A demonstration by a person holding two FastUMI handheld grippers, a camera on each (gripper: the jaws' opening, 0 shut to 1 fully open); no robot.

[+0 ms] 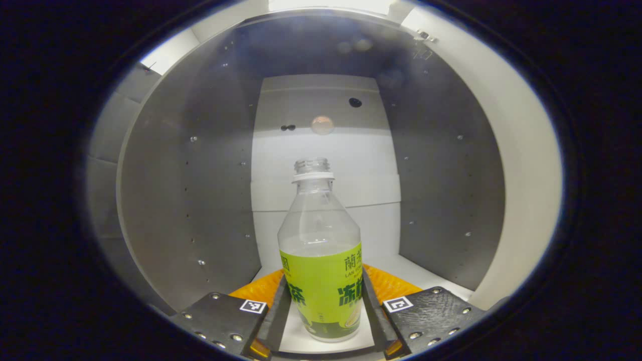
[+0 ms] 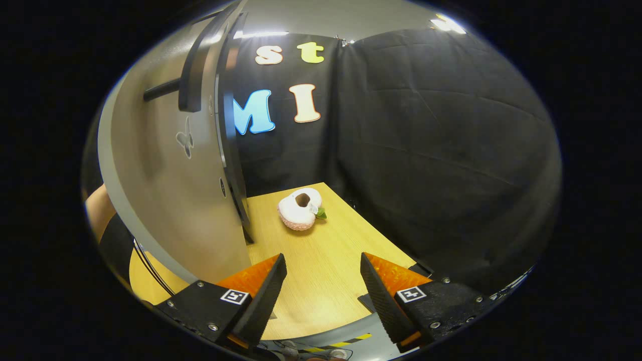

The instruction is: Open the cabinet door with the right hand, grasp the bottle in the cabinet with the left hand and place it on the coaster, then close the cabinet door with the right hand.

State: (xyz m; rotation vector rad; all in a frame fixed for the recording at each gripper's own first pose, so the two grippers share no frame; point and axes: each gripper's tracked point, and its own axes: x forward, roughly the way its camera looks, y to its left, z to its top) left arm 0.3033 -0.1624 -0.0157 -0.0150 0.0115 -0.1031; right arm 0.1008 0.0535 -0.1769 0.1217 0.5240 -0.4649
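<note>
Bottle (image 1: 321,265) stands capless low in the middle of the frame, inside the cabinet (image 1: 200,200), with the left gripper (image 1: 323,306) jaws clamped on its labelled body, ready to lift it out. Right gripper (image 2: 321,296) hangs with jaws apart over the wooden surface (image 2: 326,260), beside the open cabinet door (image 2: 170,200) at left, leaving room.

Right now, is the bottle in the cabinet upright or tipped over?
Upright. In the left gripper view the bottle stands on the cabinet floor, open neck up, between the left gripper's fingers.
</note>
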